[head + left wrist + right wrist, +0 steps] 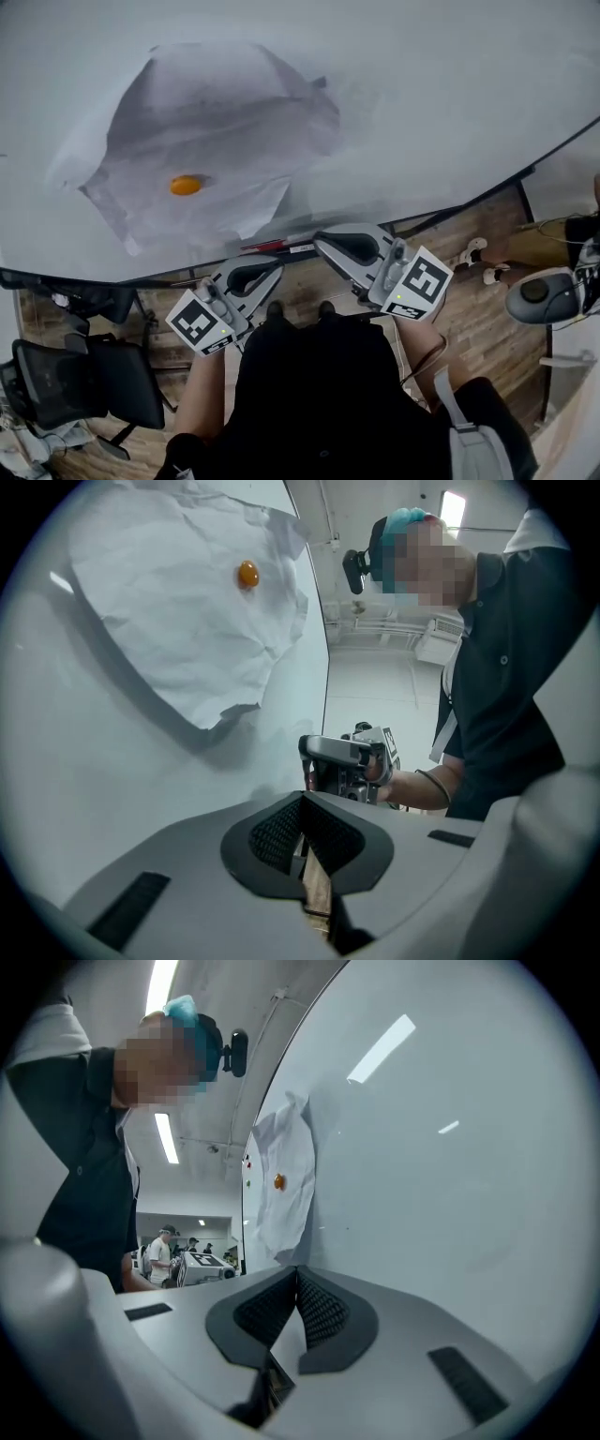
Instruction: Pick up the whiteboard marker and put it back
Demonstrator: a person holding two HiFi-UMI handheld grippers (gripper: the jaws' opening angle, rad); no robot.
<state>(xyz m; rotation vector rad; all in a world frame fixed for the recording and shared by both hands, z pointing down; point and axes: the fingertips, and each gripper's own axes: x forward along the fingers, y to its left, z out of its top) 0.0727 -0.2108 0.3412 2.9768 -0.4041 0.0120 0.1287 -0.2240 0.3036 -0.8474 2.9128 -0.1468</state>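
The left gripper [277, 266] was closed and empty: in the left gripper view its two black pads met at the tips [302, 799], with only a strip of wooden floor showing through the gap behind them. The right gripper [320, 241] was likewise closed on nothing, its pads touching at the tips [298, 1271] in the right gripper view. Both were held low in front of the person, pointing toward the bottom edge of a whiteboard [422, 94]. A slim red and white thing that looked like the marker [274, 247] lay along the ledge [187, 272] at that bottom edge. It sat just beyond the left gripper's tips and just to the left of the right gripper's tips, roughly between the two. The views did not show whether either gripper touched it, and neither gripper view showed it between the pads. Farther ahead of the grippers and to their left, a crumpled sheet of paper [216, 122] was pinned to the whiteboard by an orange magnet [186, 185]. To the left of the left gripper, a black chair [84, 375] stood on the floor [487, 309].
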